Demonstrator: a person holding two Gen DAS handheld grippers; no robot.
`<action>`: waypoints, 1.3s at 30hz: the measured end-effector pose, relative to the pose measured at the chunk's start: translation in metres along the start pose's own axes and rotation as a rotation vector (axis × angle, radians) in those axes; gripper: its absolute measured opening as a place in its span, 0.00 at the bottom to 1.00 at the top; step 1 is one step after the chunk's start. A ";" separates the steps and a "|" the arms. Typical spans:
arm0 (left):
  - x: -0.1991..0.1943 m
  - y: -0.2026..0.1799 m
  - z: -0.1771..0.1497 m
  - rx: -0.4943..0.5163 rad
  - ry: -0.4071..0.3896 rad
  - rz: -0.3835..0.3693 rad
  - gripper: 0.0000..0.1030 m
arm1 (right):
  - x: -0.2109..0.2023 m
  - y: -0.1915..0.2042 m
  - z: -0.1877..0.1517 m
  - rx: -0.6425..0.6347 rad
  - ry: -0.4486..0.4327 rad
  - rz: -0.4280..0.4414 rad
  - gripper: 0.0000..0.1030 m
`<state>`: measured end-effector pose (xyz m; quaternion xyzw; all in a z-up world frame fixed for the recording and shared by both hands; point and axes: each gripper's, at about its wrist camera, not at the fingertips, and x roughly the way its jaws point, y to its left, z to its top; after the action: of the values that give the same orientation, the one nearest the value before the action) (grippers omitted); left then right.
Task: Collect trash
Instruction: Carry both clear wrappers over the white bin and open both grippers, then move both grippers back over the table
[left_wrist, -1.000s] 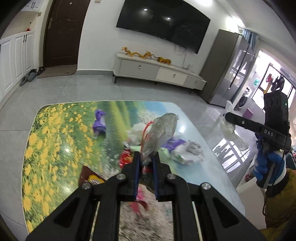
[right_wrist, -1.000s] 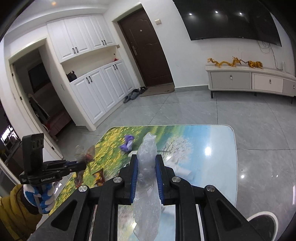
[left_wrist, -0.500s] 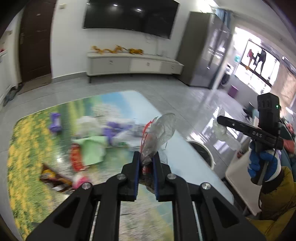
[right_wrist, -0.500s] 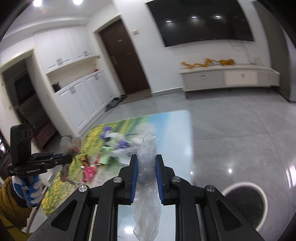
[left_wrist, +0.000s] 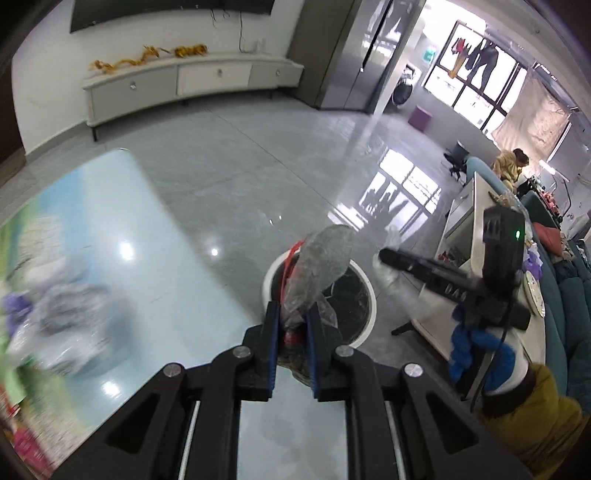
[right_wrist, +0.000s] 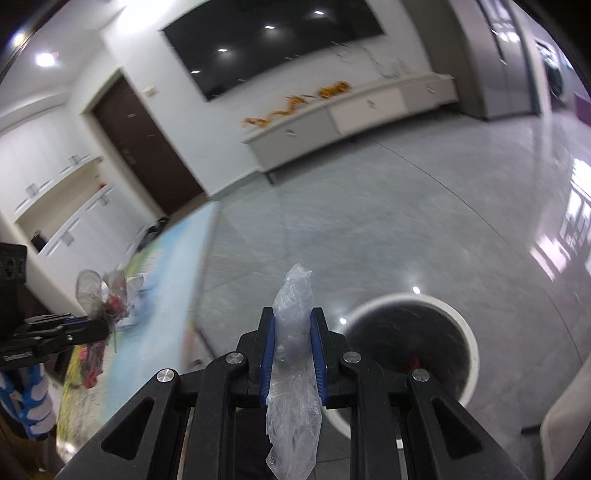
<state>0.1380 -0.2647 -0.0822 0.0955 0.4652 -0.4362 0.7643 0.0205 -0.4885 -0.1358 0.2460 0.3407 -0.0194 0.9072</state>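
My left gripper (left_wrist: 291, 321) is shut on a crumpled clear wrapper with red bits (left_wrist: 317, 262), held over the table edge toward a round white trash bin (left_wrist: 364, 291) with a black liner on the floor. My right gripper (right_wrist: 293, 328) is shut on a clear plastic bag (right_wrist: 293, 354), just left of the same bin (right_wrist: 465, 339). The right gripper also shows in the left wrist view (left_wrist: 384, 254), beside the bin. The left gripper with its wrapper (right_wrist: 99, 295) shows at the left of the right wrist view.
The picture-topped table (left_wrist: 147, 266) holds more blurred wrappers (left_wrist: 59, 325) at the left. A white counter (left_wrist: 476, 229) stands right of the bin. A TV cabinet (right_wrist: 351, 114) lines the far wall across the grey tiled floor.
Both grippers have swung right, away from the table's middle toward the bin on the floor, each still holding its piece of trash. The bin now sits close ahead of both.
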 end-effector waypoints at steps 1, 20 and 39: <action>0.011 -0.005 0.006 -0.001 0.010 -0.004 0.13 | 0.002 -0.010 -0.004 0.016 0.005 -0.011 0.17; 0.113 -0.029 0.035 -0.055 0.088 -0.093 0.46 | 0.051 -0.100 -0.025 0.167 0.087 -0.148 0.43; -0.079 0.054 -0.044 -0.130 -0.202 0.073 0.46 | -0.020 0.044 -0.003 -0.106 -0.019 -0.068 0.43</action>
<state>0.1366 -0.1622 -0.0581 0.0183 0.4092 -0.3846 0.8272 0.0120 -0.4516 -0.1058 0.1856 0.3408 -0.0343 0.9210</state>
